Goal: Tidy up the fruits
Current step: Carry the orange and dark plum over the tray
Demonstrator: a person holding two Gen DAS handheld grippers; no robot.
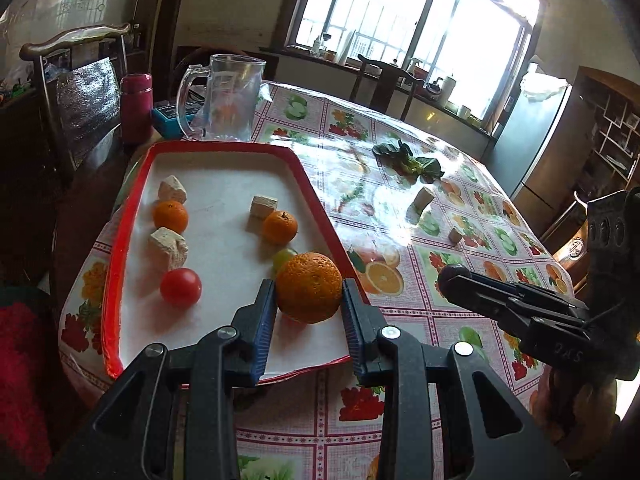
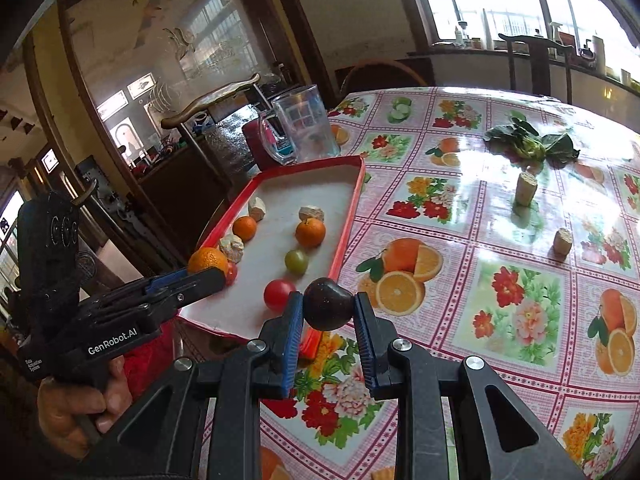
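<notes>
My left gripper (image 1: 309,292) is shut on a large orange (image 1: 309,287) and holds it over the near right part of the red-rimmed tray (image 1: 120,240). My right gripper (image 2: 329,304) is shut on a dark plum (image 2: 328,303) just off the tray's near corner (image 2: 348,216). On the tray lie two small oranges (image 1: 171,216) (image 1: 280,227), a red tomato (image 1: 181,286), a green grape (image 1: 283,258) and pale chunks (image 1: 168,248). In the right wrist view the left gripper (image 2: 208,270) with its orange (image 2: 207,261) is over the tray's left side.
A glass mug (image 1: 224,96), a red flask (image 1: 137,106) and a blue box (image 1: 172,118) stand behind the tray. Leafy greens (image 2: 528,142) and two pale cut pieces (image 2: 526,189) (image 2: 562,242) lie on the fruit-print tablecloth (image 2: 480,280). Chairs stand around the table.
</notes>
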